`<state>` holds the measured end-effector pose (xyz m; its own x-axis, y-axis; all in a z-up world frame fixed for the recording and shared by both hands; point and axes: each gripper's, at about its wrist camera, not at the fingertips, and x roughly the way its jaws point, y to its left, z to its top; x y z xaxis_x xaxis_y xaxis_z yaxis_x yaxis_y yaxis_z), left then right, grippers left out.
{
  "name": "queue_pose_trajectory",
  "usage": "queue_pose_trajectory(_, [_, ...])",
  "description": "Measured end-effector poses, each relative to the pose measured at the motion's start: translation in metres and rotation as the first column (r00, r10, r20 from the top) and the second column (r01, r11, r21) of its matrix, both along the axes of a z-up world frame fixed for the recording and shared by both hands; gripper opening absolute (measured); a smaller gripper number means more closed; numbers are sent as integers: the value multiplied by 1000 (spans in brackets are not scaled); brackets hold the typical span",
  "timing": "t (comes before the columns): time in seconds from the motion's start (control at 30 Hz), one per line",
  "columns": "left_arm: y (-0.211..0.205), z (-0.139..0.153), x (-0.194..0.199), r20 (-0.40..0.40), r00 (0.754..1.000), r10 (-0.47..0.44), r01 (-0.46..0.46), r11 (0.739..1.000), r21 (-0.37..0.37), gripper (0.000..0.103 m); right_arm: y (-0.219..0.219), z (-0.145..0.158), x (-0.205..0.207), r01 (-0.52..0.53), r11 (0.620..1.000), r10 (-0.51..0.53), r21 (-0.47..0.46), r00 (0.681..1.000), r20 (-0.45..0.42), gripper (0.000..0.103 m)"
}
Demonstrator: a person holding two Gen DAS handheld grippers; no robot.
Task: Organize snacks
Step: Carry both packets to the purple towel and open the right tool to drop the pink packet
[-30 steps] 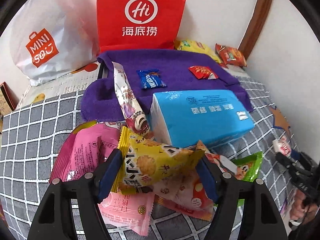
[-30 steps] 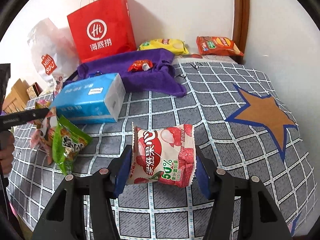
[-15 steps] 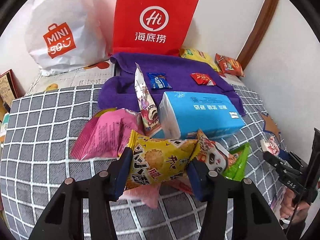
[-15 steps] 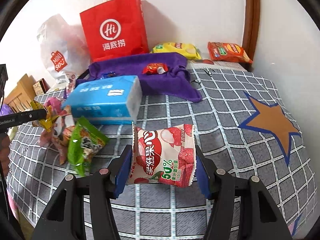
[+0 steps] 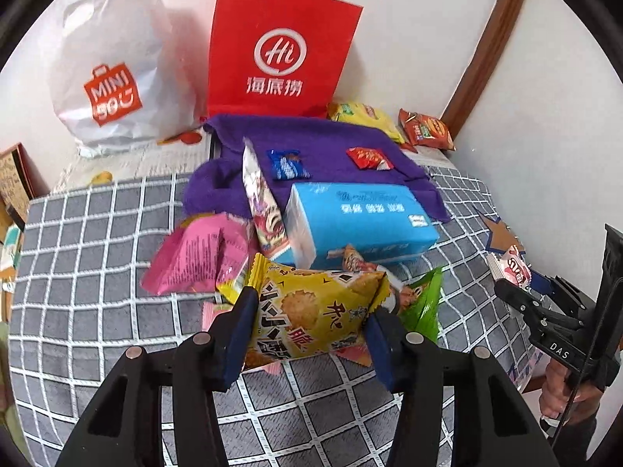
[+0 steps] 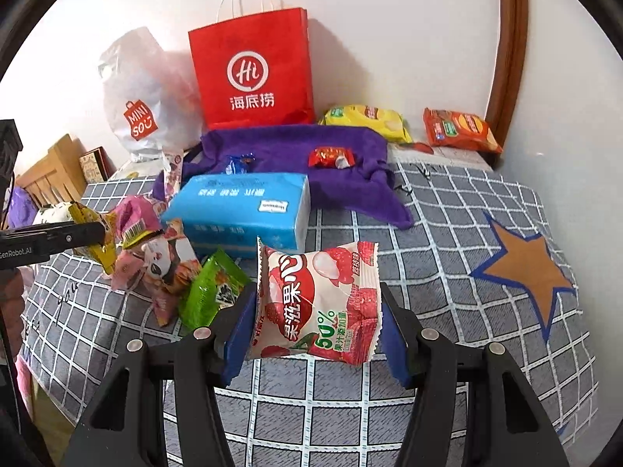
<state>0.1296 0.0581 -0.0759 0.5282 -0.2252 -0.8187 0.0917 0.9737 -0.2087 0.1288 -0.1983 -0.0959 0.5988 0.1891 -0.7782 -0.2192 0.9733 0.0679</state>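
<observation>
left gripper (image 5: 307, 329): clamped on the yellow cracker packet (image 5: 311, 311), at 6 o'clock of the blue tissue pack (image 5: 358, 222)
right gripper (image 6: 317, 327): clamped on the lychee jelly packet (image 6: 319, 299), above the checked cloth (image 6: 447, 233)
snack pile (image 6: 163, 260): at 9 o'clock of the lychee jelly packet
purple towel (image 6: 296, 144): at 12 o'clock

A yellow cracker packet (image 5: 311, 311) is pinched crosswise above the pile of pink (image 5: 194, 253) and green snack packets (image 5: 422, 303) beside the blue tissue pack. A red-and-white lychee candy packet (image 6: 317, 299) is held upright over the grey checked cloth.
</observation>
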Motion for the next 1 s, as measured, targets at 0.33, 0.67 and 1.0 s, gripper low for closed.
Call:
queue_pose_trajectory(0.33, [-16, 27, 16, 35, 998, -50, 52, 997, -64, 50, 12, 26, 23, -7, 999, 5, 44, 999, 48, 58])
queue_pose_trajectory(0.67, [-16, 45, 56, 54, 998, -39, 44, 993, -108, 50, 17, 40, 75, -5, 1000, 3, 29, 998, 61, 58])
queue_pose_trajectory(1.0, [-14, 53, 100, 77, 996, -37, 45, 994, -104, 50, 36, 58, 129, -35, 999, 30, 39, 994, 105, 58])
